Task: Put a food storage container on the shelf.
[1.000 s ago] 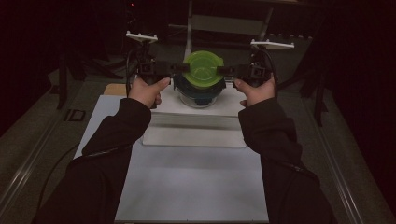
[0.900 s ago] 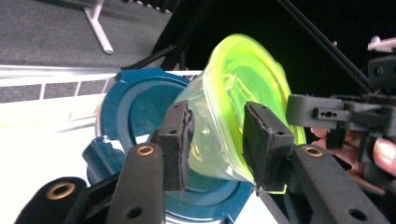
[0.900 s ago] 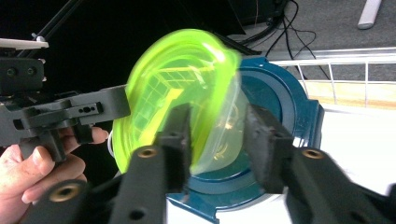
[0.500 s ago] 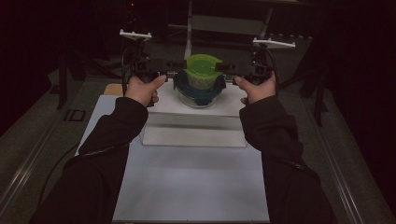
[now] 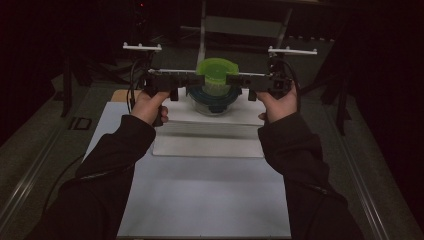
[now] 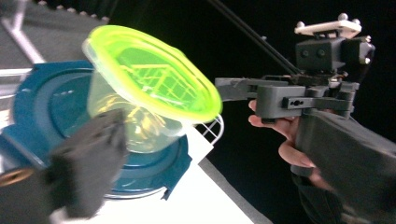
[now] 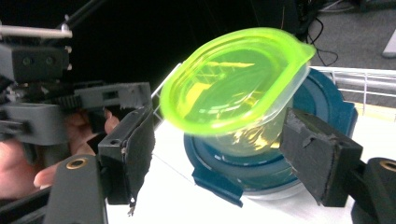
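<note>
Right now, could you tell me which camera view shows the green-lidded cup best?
The right gripper view: the green-lidded cup appears close and whole, standing on the blue lid. The left gripper view shows it close too, partly behind a blurred jaw. The high view shows it small and dim between both grippers.

Both grippers flank green-lidded cup [image 5: 217, 70] on blue container [image 5: 214, 97]

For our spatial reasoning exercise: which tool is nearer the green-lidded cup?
Right, narrowly: right tool, jaws just opening, straddles the green-lidded cup; left tool, also just opening, flanks its other side.
</note>
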